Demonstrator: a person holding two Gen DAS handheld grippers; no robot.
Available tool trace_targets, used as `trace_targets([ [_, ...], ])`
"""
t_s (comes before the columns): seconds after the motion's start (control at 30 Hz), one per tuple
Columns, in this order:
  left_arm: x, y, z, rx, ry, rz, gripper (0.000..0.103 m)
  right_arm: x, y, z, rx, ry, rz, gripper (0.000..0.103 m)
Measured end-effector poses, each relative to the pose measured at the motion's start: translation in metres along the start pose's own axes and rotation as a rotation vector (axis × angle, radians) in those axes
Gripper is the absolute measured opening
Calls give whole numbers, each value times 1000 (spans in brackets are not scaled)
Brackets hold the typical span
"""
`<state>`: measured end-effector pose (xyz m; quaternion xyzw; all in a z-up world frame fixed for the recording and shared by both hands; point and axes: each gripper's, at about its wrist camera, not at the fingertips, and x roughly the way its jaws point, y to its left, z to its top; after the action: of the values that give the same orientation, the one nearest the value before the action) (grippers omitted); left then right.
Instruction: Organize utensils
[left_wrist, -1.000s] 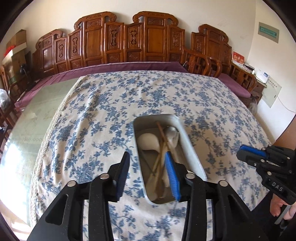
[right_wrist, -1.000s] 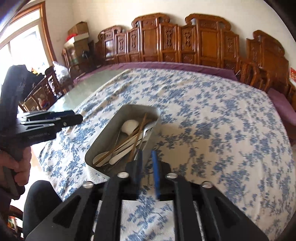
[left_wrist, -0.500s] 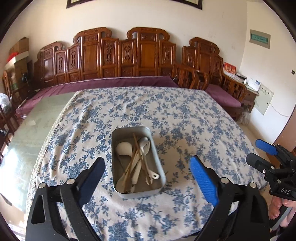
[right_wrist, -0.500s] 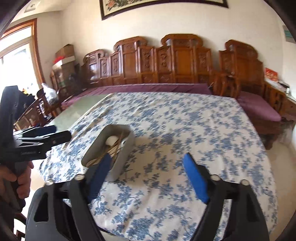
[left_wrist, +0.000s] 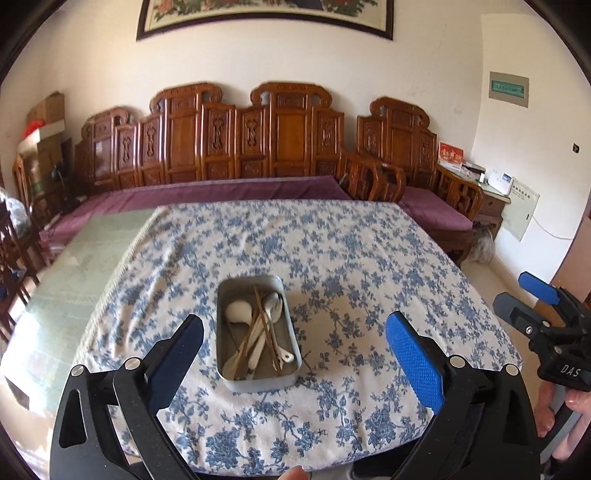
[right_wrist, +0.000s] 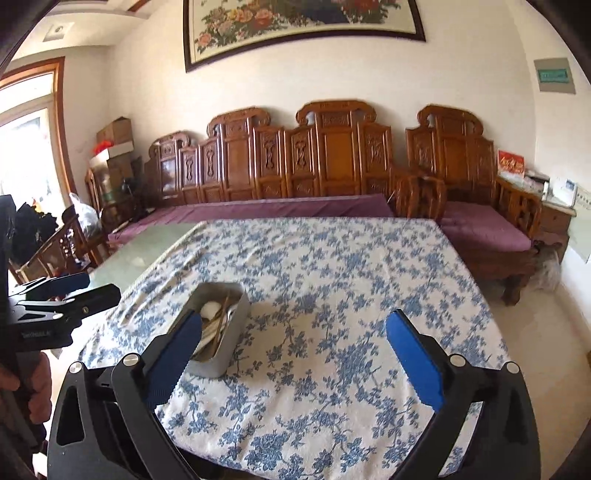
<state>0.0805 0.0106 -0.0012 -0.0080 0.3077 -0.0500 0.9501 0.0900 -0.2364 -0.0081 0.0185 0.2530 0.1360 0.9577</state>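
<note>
We held left gripper (left_wrist: 293, 341) spread wide, empty, above near table edge. Right gripper (right_wrist: 293, 341) likewise spread, gripping nothing. Metal tray (left_wrist: 291, 356) sat on floral tablecloth (left_wrist: 369, 266), near front edge. Inside tray: white spoons (left_wrist: 238, 311), chopsticks (left_wrist: 263, 321), all piled together.

Matt metal tin (left_wrist: 258, 382), floral cloth tablecloth (left_wrist: 351, 258), glossy carved wooden bench (left_wrist: 288, 147)
</note>
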Motion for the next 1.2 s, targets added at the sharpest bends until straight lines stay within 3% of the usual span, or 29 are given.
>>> trace_targets([
  [0.37,-56,-18,14,35,-177,3,95,-49,5,26,-19,-148,-45,100],
  [1.2,-61,-23,12,34,-181,13,95,-58,6,31,-18,-170,-58,100],
])
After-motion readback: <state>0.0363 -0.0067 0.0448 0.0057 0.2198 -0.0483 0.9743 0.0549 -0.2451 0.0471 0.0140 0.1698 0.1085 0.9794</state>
